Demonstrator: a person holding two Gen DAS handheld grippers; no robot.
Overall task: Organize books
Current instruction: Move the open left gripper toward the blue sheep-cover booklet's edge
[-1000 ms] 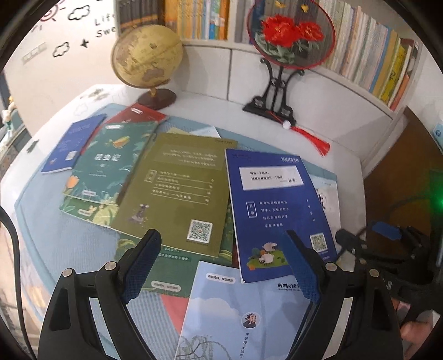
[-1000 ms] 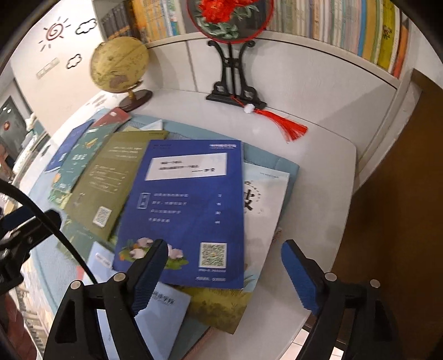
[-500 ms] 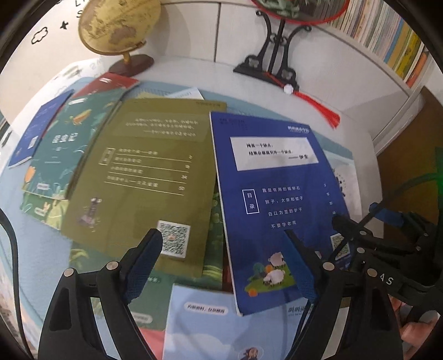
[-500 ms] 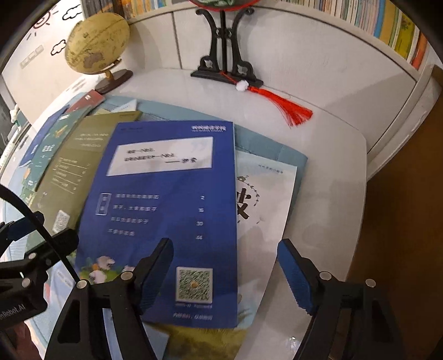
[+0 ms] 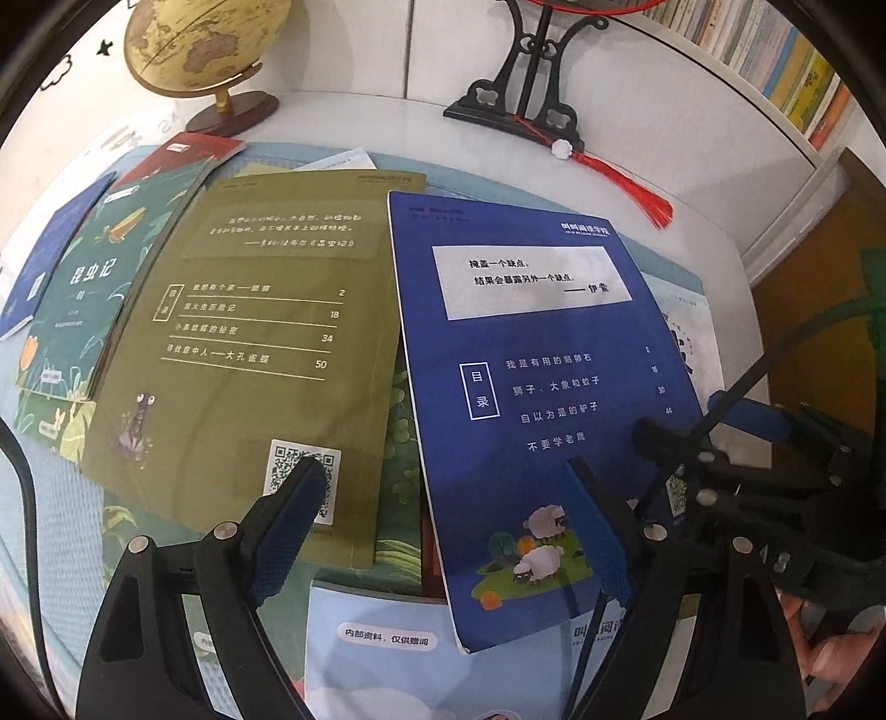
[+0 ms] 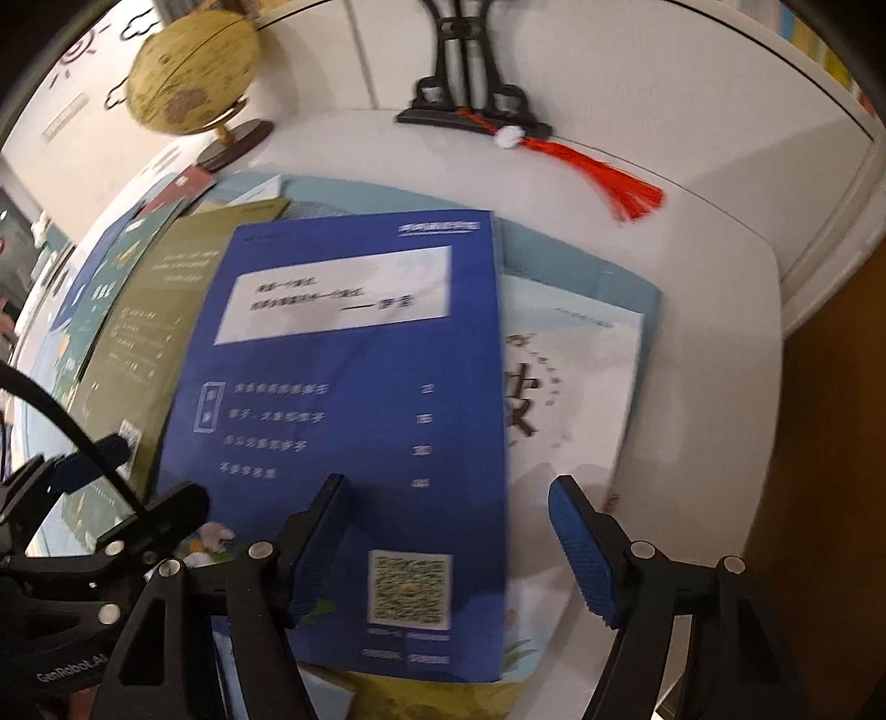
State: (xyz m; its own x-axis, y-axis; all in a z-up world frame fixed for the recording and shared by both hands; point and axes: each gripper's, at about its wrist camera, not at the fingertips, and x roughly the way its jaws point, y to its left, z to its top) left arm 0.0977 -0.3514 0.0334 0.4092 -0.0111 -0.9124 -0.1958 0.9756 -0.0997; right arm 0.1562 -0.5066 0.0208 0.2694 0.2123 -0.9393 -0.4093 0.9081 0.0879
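Observation:
Several thin books lie overlapped on a pale blue mat. Uppermost is a blue book beside an olive-green book. A dark green book, a red book, a light blue booklet and a white book show around them. My left gripper hangs open just above the seam between the olive and blue books. My right gripper is over the blue book's right edge; its jaws are closing, and the pads grip nothing.
A globe and a black fan stand with a red tassel sit at the back of the white table. A filled bookshelf runs behind. The table's edge drops off at the right.
Both grippers have sunk toward the books, which now fill more of each view. The right jaws have narrowed. No book has moved.

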